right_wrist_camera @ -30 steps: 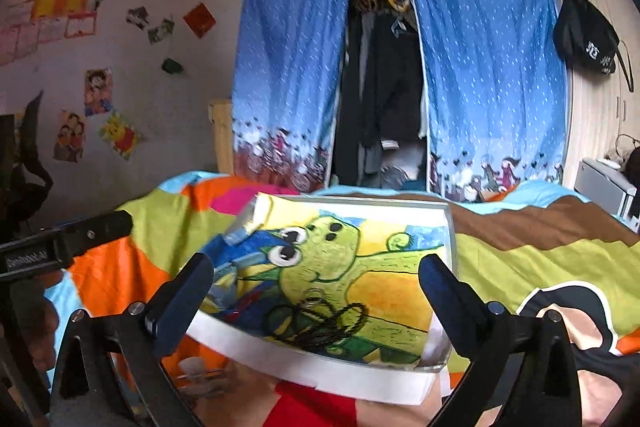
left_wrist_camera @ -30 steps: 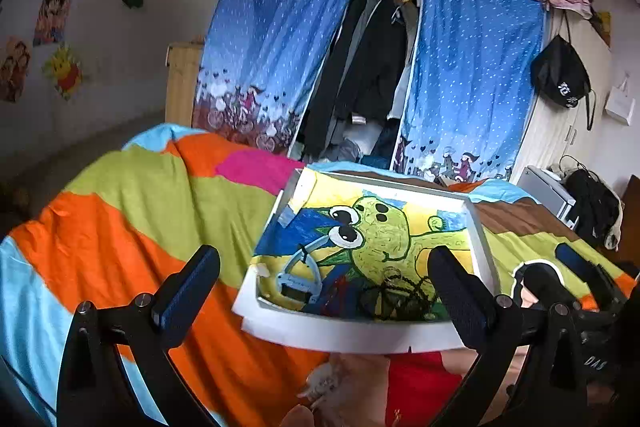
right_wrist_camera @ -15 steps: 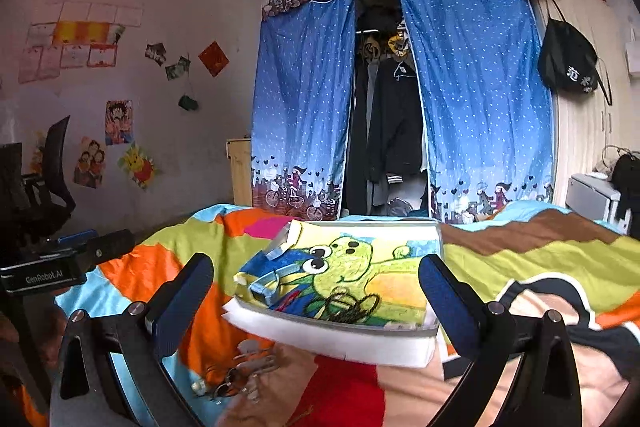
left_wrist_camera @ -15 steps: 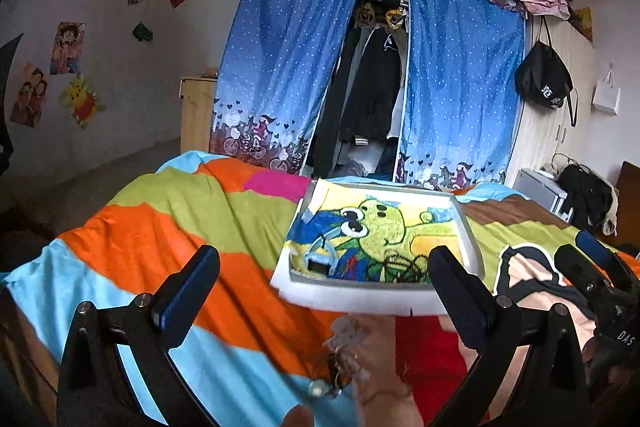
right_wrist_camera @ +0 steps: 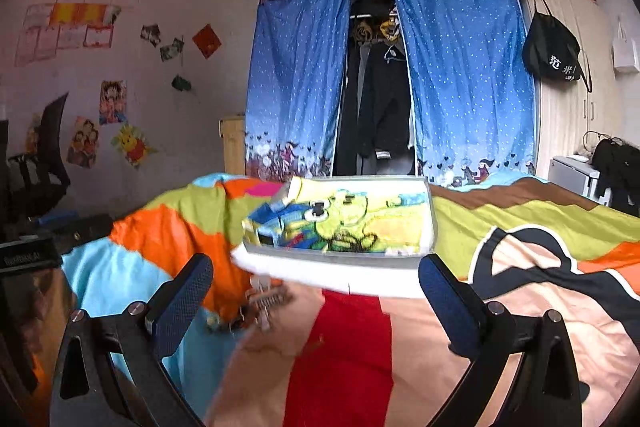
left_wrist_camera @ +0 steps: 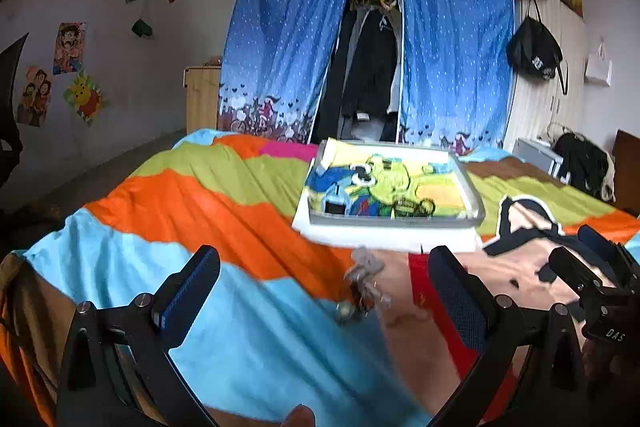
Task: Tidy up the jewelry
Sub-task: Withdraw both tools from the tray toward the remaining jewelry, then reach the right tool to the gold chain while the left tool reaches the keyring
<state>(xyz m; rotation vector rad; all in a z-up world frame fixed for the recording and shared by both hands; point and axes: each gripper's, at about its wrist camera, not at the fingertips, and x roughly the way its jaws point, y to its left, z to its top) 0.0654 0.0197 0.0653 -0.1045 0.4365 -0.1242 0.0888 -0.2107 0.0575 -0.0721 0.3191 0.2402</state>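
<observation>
Beside tray (left_wrist_camera: 394, 223), jewelry pile (left_wrist_camera: 362, 287)

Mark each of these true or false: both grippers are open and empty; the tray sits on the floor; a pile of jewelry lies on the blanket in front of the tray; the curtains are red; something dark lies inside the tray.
1. The left gripper and right gripper are open and empty. True.
2. The tray sits on the floor. False: it rests on a white base on the colourful blanket.
3. A pile of jewelry lies on the blanket in front of the tray. True.
4. The curtains are red. False: they are blue.
5. A dark tangled item lies inside the tray. True.
</observation>
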